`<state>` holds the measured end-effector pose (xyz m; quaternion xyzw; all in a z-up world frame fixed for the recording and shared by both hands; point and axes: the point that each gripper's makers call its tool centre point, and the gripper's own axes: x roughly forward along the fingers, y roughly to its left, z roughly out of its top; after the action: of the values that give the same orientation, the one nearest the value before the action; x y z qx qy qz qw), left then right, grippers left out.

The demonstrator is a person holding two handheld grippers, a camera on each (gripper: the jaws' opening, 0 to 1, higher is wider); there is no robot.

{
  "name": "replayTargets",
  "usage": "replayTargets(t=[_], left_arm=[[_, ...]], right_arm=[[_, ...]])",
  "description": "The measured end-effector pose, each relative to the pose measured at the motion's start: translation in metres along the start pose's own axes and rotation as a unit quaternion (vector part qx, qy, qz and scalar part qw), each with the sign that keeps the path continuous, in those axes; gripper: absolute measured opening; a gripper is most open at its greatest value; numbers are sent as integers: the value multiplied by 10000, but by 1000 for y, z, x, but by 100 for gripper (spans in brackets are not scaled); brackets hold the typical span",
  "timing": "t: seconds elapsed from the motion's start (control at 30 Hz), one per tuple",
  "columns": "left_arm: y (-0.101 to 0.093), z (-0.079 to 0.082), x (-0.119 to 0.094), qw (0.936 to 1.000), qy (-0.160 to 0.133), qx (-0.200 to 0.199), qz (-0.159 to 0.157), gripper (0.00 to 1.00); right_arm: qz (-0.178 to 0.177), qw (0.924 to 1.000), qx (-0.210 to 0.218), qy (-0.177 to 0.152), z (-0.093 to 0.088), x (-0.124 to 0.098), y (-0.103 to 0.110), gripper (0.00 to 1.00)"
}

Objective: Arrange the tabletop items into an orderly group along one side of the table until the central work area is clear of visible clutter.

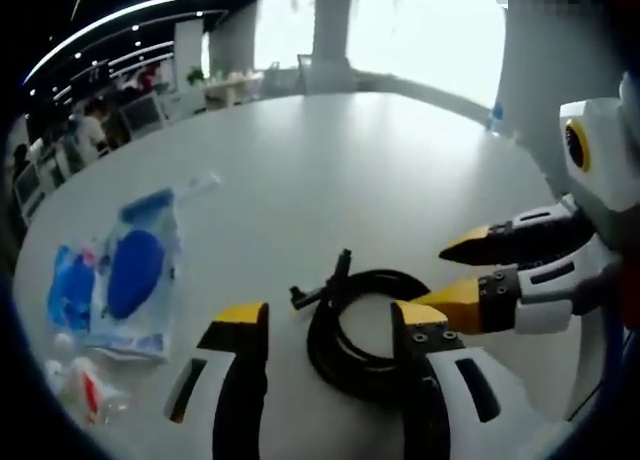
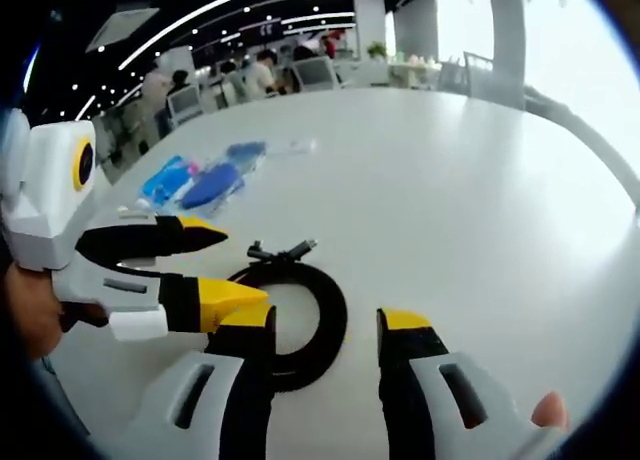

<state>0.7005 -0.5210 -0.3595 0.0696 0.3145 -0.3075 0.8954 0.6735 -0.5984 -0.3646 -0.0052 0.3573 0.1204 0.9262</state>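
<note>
A black cable [image 1: 325,350], coiled into a ring with its plug ends sticking out at the top, lies on the white round table [image 1: 330,160]. My left gripper [image 1: 332,320] stands open over it, one jaw on each side of the coil. My right gripper [image 1: 452,272] comes in from the right, open, its yellow tips just beside the coil. In the right gripper view the cable [image 2: 330,325] lies between the jaws of my right gripper [image 2: 325,322], and my left gripper [image 2: 235,267] reaches in from the left, open.
Blue plastic packets [image 1: 135,270] lie at the table's left, with small clear packets [image 1: 85,390] nearer the edge. The blue packets [image 2: 200,185] sit beyond the left gripper. People sit at desks [image 2: 260,75] behind the table [image 2: 450,180].
</note>
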Motion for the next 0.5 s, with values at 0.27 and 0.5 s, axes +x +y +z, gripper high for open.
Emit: replayTargets(t=[0.27, 0.5], left_arm=[[5, 5, -8, 10000, -66, -34, 32, 51], [13, 15, -23, 9997, -206, -56, 95, 52]], right_arm=[[-21, 9999, -84, -112, 7, -3, 4, 46], [-37, 9996, -151, -223, 17, -11, 11, 47]])
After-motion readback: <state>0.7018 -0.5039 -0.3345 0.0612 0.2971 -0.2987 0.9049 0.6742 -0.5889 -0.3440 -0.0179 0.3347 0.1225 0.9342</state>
